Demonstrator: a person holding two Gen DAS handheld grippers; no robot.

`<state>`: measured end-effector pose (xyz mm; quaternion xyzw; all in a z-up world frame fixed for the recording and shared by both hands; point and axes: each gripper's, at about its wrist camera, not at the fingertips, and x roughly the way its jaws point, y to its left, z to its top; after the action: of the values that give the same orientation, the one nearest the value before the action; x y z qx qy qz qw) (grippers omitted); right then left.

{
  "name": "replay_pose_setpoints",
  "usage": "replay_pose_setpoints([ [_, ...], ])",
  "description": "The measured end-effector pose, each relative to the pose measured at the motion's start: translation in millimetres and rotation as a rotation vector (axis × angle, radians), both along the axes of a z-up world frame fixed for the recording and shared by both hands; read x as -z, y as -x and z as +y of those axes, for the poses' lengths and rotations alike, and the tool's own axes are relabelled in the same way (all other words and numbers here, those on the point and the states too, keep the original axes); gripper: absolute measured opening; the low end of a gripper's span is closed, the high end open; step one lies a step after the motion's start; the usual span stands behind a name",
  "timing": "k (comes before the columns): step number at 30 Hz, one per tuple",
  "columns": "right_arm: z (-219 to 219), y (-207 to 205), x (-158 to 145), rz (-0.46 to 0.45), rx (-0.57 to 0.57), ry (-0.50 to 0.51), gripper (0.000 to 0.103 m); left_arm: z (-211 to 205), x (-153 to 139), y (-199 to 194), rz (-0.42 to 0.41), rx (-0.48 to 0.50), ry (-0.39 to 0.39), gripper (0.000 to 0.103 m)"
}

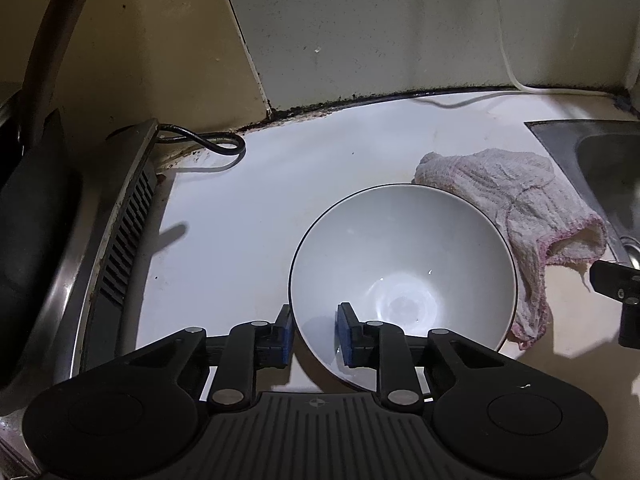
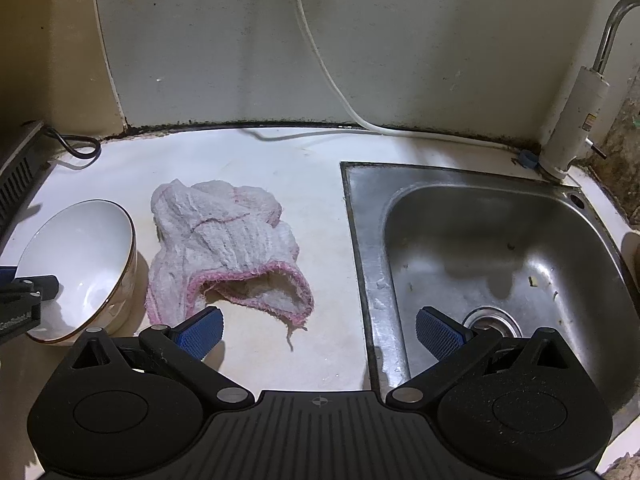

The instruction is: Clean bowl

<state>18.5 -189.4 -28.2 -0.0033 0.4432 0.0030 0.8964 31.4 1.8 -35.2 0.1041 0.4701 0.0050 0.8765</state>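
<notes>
The left gripper (image 1: 316, 328) has its pads straddling the bowl's (image 1: 400, 264) near rim at six o'clock, seemingly pinching it to steady it on the counter (image 1: 224, 240). The right gripper (image 2: 318, 330) hangs wide open and empty, with the cloth (image 2: 224, 240) at its eleven o'clock, probably next to be picked up.

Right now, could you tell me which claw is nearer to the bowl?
Left. The left claw straddles the bowl rim, one finger inside and one outside. The right claw hangs open, apart from it, beyond the cloth.
</notes>
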Motion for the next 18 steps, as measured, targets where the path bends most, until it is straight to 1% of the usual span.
replay_pose_setpoints([
  [9,1.2,0.4,-1.5,-0.006,-0.019,0.001,0.103,-2.5,-4.2,3.9,0.009,0.027,0.033,0.021],
  [18,-0.2,0.7,-3.2,-0.012,-0.02,-0.012,0.103,-4.2,-4.5,7.7,0.013,0.029,0.032,0.022],
])
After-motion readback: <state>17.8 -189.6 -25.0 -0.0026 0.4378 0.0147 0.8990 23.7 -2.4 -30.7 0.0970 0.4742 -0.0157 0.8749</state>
